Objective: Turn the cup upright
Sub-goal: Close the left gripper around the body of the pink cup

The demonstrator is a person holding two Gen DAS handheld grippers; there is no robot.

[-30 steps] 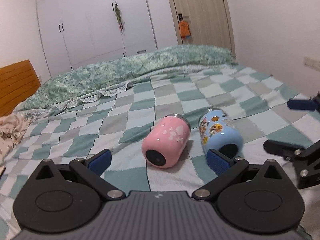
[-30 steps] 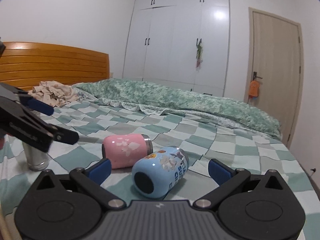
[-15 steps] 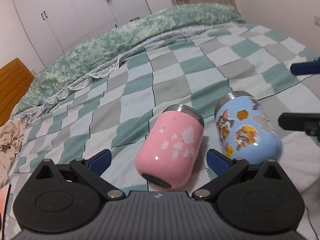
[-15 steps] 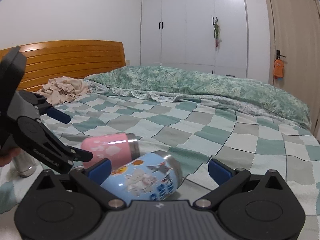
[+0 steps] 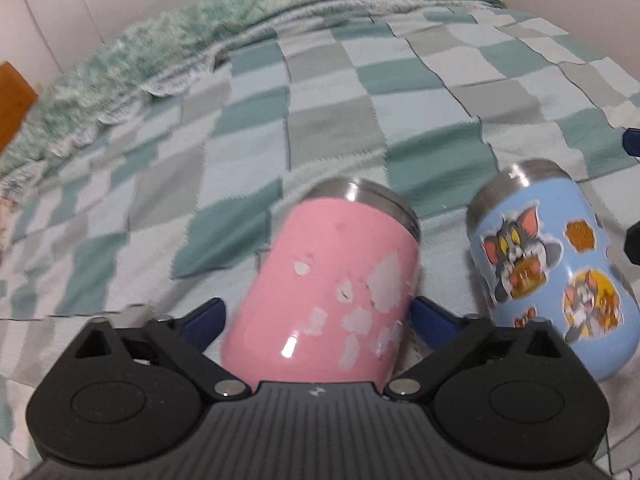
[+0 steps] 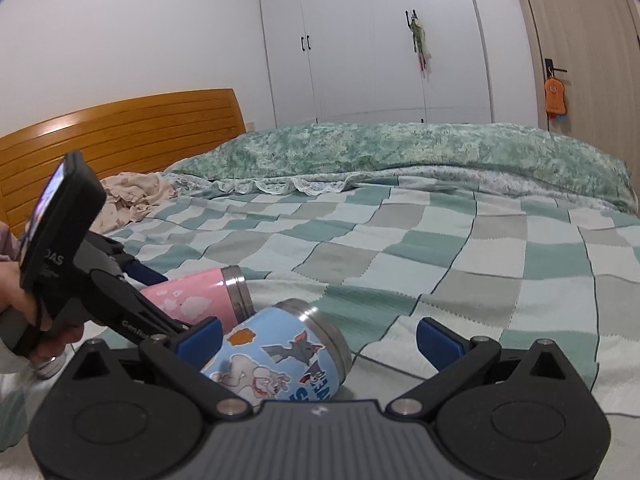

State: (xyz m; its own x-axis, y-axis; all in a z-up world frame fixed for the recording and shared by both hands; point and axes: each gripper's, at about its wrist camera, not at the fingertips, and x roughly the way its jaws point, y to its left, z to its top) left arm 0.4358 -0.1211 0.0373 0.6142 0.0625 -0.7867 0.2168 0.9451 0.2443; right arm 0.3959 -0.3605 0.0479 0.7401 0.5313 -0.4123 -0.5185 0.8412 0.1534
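A pink cup (image 5: pixel 336 288) with white petal marks lies on its side on the checked blanket, steel rim pointing away. My left gripper (image 5: pixel 316 316) is open, its blue pads on either side of the cup's body near the base. A light blue cartoon cup (image 5: pixel 548 276) lies on its side just to the right. In the right wrist view the blue cup (image 6: pixel 280 356) lies between the open fingers of my right gripper (image 6: pixel 320 336), close to the left pad. The pink cup (image 6: pixel 196 300) and left gripper body (image 6: pixel 80 280) show behind it.
The checked green, grey and white blanket (image 6: pixel 440 256) covers the bed. A green quilt (image 6: pixel 400 148) lies folded along the far side. A wooden headboard (image 6: pixel 120 128) and beige cloth (image 6: pixel 132 196) are at the left. A steel object (image 6: pixel 48 364) stands by the hand.
Both grippers moved forward and down over the cups. The pink cup now sits between my left pads, and the blue cup between my right fingers. The cups still lie on their sides.
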